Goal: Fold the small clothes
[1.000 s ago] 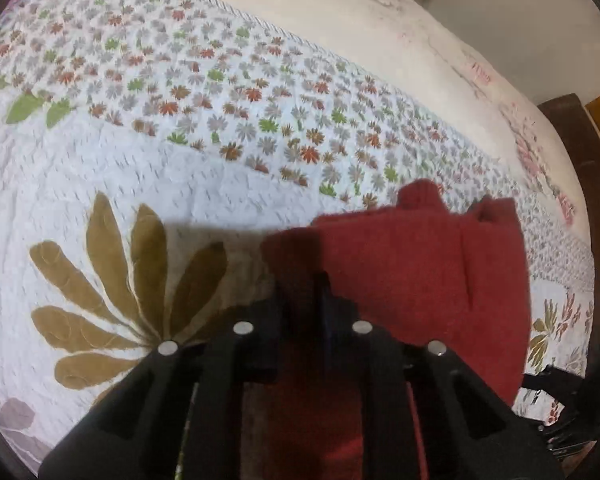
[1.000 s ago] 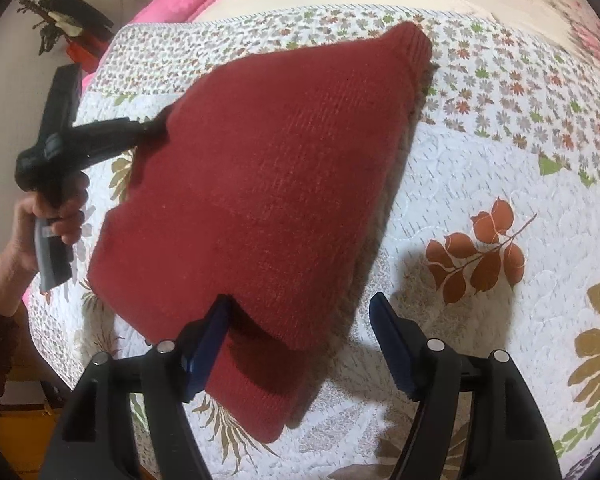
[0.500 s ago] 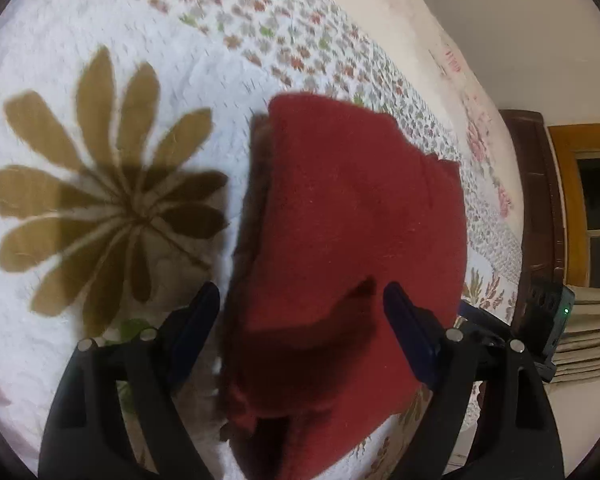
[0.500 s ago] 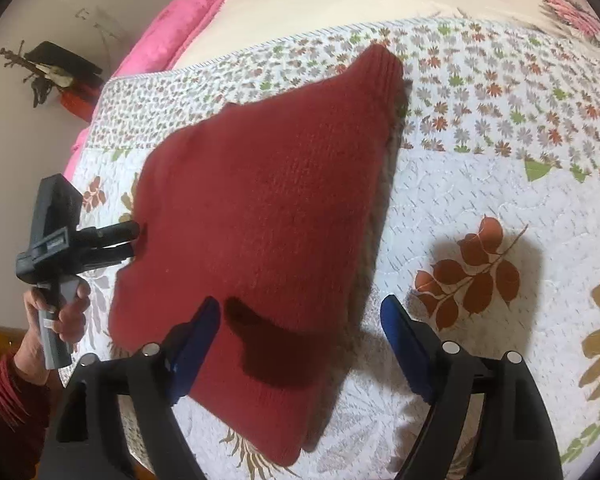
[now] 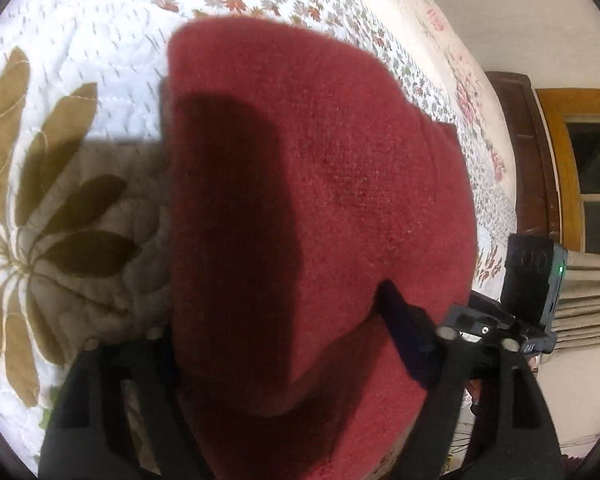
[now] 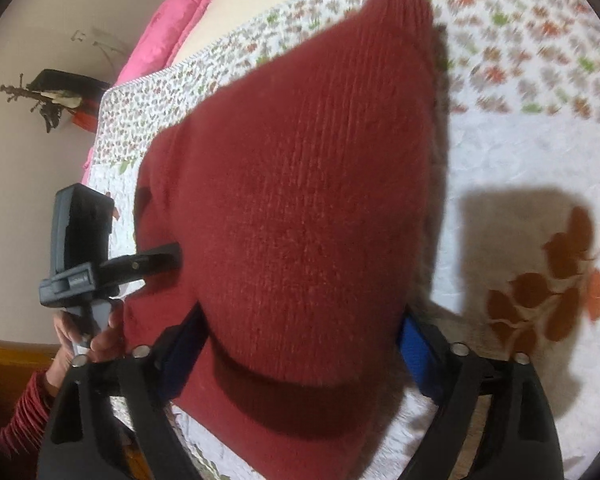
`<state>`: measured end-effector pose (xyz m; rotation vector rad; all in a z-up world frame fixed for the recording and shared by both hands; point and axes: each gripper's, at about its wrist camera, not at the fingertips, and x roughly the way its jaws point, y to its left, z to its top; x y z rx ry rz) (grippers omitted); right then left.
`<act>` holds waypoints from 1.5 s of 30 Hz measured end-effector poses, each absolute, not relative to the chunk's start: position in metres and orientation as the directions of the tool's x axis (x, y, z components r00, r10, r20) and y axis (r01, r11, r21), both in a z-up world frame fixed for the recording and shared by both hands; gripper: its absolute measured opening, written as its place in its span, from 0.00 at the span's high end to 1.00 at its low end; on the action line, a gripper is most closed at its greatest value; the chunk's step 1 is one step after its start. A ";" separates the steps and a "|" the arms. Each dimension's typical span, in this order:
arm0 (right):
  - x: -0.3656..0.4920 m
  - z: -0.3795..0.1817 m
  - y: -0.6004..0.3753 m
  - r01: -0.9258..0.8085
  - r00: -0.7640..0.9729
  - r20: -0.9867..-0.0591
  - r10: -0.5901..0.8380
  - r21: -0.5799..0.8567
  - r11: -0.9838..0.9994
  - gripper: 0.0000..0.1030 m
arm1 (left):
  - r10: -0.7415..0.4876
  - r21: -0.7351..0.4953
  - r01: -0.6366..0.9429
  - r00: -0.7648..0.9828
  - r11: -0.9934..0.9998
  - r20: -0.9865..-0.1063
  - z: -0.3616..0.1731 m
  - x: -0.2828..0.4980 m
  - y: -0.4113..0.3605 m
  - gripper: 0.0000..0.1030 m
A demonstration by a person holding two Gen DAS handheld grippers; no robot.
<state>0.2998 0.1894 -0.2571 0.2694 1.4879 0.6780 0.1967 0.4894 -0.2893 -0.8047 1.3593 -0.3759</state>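
A folded dark red knit garment (image 5: 320, 184) lies flat on the floral quilt (image 5: 80, 92). In the left wrist view my left gripper (image 5: 276, 320) is open and low over the garment's near end, one finger on each side of it. The right wrist view shows the same garment (image 6: 308, 208), with my right gripper (image 6: 300, 320) open and its blue pads (image 6: 416, 356) straddling the near folded edge. Seen from there, the left gripper (image 6: 156, 260) touches the garment's left edge. The cloth hides the quilt beneath both grippers.
The quilt (image 6: 520, 152) spreads to the right with a brown leaf print. A pink blanket (image 6: 168, 28) and a cream sheet (image 5: 420, 12) lie at the far end. A dark wooden bed end (image 5: 528, 152) and a curtain (image 5: 588, 300) stand beyond. A hand (image 6: 88, 328) holds the left gripper.
The left gripper, shut on the garment a second ago, has let go and opened. Both grippers have moved down and closer, and now straddle the garment's ends.
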 end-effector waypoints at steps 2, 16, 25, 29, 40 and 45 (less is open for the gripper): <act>0.297 -0.254 0.191 -0.273 -0.043 -0.832 0.554 0.543 0.794 0.32 | -0.692 -0.726 -0.206 0.217 0.657 -0.688 -0.290 0.194 0.489 0.53; 0.245 -0.175 0.117 -0.359 -0.039 -0.772 0.634 0.603 0.713 0.54 | -0.733 -0.775 -0.143 0.257 0.616 -0.630 -0.228 0.153 0.416 0.62; 0.179 -0.141 -0.014 -0.326 -0.059 -0.811 0.582 0.567 0.756 0.53 | -0.787 -0.805 -0.143 0.172 0.575 -0.593 -0.206 0.107 0.271 0.62; 0.170 -0.157 -0.063 -0.303 -0.046 -0.854 0.518 0.506 0.807 0.53 | -0.764 -0.783 -0.138 0.169 0.606 -0.622 -0.224 0.104 0.226 0.69; 0.172 -0.227 -0.088 -0.264 -0.015 -0.866 0.499 0.485 0.834 0.35 | -0.462 -0.509 -0.149 0.264 0.848 -0.847 -0.261 0.101 0.192 0.57; 0.131 -0.205 -0.113 -0.231 0.008 -0.831 0.556 0.539 0.810 0.18 | -0.374 -0.443 -0.157 0.337 0.883 -0.864 -0.207 0.059 0.211 0.41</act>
